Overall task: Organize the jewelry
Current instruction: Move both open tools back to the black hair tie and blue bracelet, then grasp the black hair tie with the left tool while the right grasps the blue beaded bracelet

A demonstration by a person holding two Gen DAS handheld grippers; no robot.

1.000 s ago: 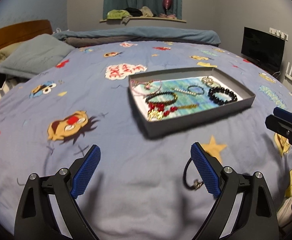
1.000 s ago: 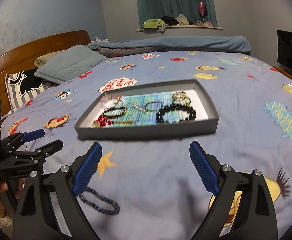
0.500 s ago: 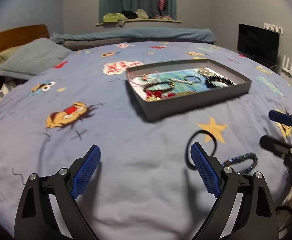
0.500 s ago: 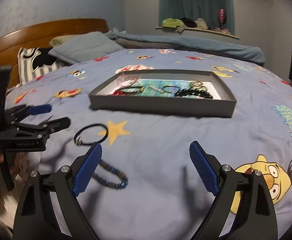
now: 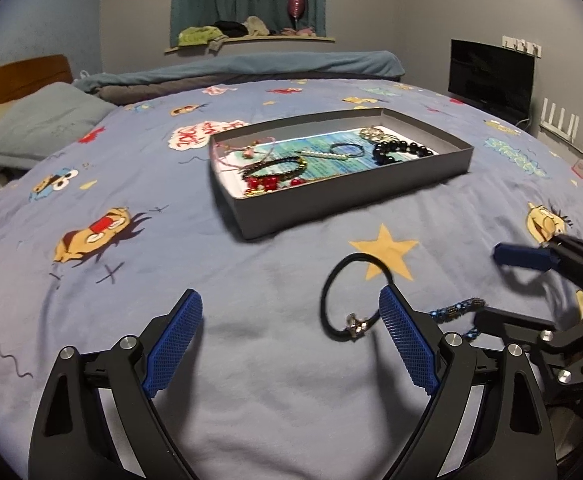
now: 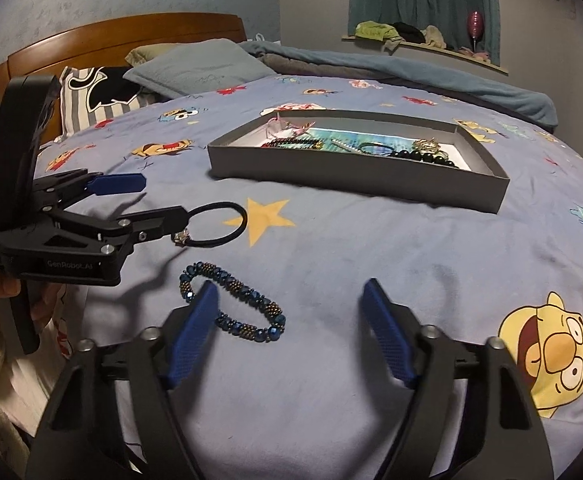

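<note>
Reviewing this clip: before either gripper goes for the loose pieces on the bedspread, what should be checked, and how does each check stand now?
1. Left gripper open, holding nothing: ok.
2. Right gripper open, holding nothing: ok.
3. Thin black cord loop with a small metal charm lies flat, unobstructed: ok, beside the left gripper's finger; touching cannot tell.
4. Dark blue beaded bracelet reachable: ok, partly behind the right gripper's finger.
5. Shallow grey cardboard tray has spare room: ok.
6. The grippers clear of each other: not ok, close together.

Dim indoor light, soft shadows, strong fisheye bending, dark vignetted corners.
</note>
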